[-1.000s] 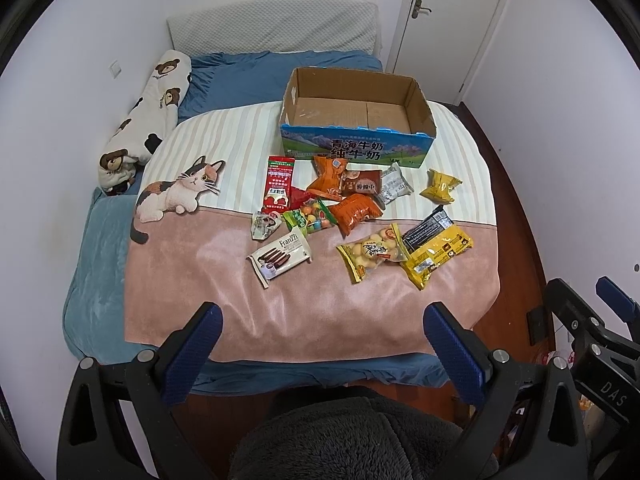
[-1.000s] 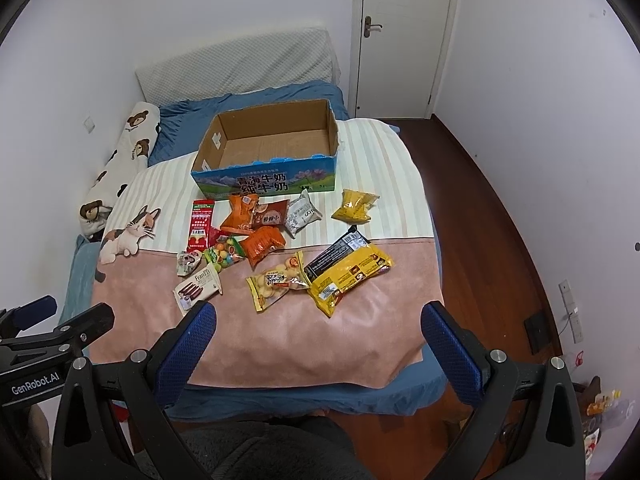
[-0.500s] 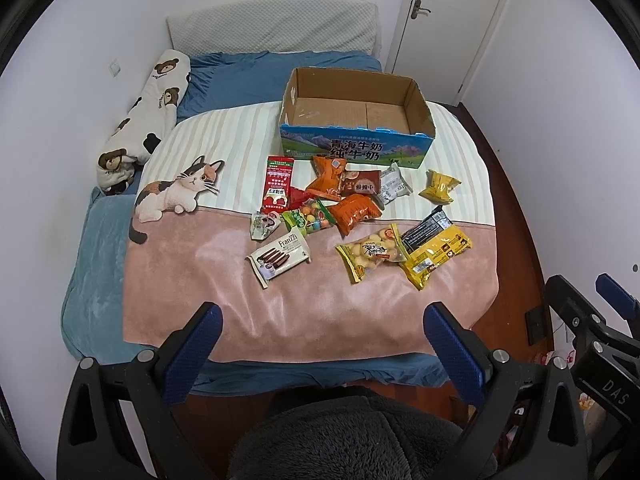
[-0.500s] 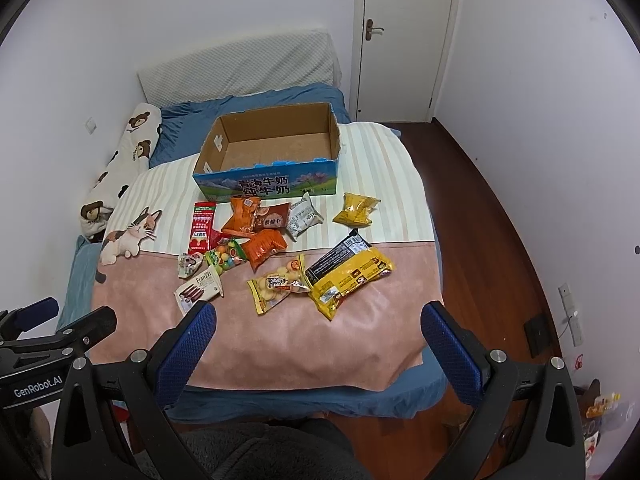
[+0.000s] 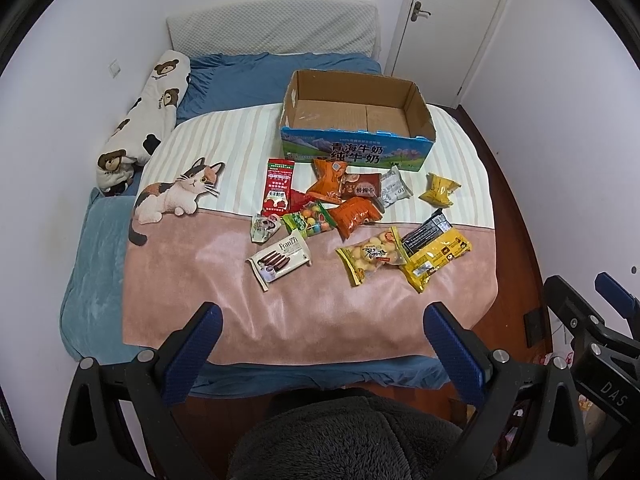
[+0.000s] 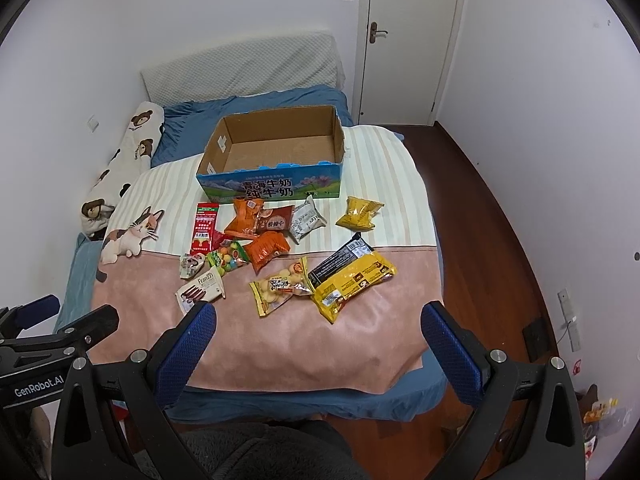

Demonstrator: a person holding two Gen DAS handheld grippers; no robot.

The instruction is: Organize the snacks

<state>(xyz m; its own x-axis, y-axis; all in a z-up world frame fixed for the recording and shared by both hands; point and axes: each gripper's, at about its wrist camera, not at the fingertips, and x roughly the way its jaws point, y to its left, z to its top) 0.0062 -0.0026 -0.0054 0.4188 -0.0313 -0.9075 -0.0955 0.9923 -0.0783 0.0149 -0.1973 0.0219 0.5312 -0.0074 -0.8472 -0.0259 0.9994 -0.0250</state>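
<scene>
The box (image 5: 356, 120) stands empty on the far bed (image 5: 224, 284); snacks (image 5: 352, 216) lie just near of it. Left hand-held gripper (image 5: 320, 332) and right hand-held gripper (image 6: 316, 330) both hover released, holding nothing.

The bed (image 5: 100, 264) carries a cat-print blanket (image 5: 224, 280); on the blanket lie an open cardboard box (image 5: 356, 154) and scattered snack packets (image 5: 356, 220).

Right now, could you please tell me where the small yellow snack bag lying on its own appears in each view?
Left wrist view: yellow bag, right of centre, below the box's right corner.
Right wrist view: yellow bag, right of centre, below the box's right corner.
Shared landmark: cardboard box.
</scene>
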